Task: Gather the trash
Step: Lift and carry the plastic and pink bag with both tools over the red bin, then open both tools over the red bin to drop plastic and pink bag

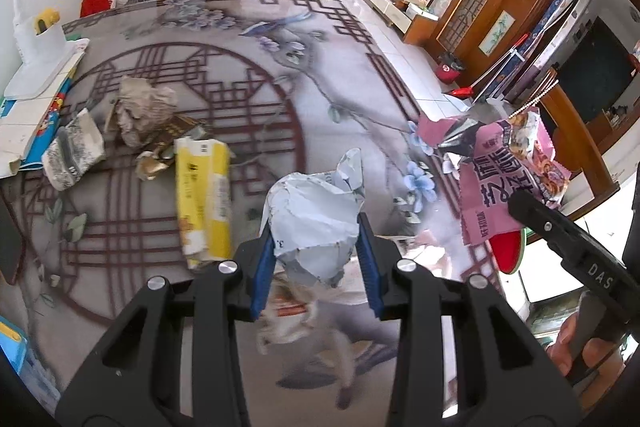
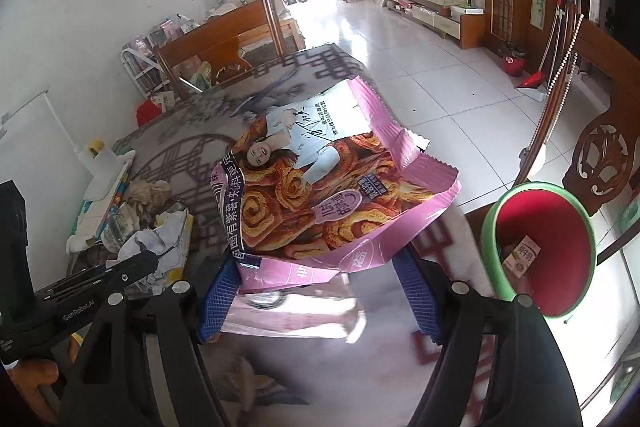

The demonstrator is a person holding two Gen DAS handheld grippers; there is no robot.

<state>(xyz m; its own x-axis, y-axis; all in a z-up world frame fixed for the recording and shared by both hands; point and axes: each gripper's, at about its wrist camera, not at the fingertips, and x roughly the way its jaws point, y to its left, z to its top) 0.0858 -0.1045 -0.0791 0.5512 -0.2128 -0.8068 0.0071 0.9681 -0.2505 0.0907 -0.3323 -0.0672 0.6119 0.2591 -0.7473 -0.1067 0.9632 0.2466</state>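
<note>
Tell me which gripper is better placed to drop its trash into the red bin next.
Probably the right. The right gripper holds the pink snack bag, and the red bin sits just to its right at the table edge. The left gripper, clamping crumpled paper, is farther from it.

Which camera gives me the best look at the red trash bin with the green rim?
The right wrist view: the bin shows its whole green rim, red inside and a packet at the bottom, just off the table's edge. The left wrist view shows only a red and green sliver below the pink snack bag.
</note>
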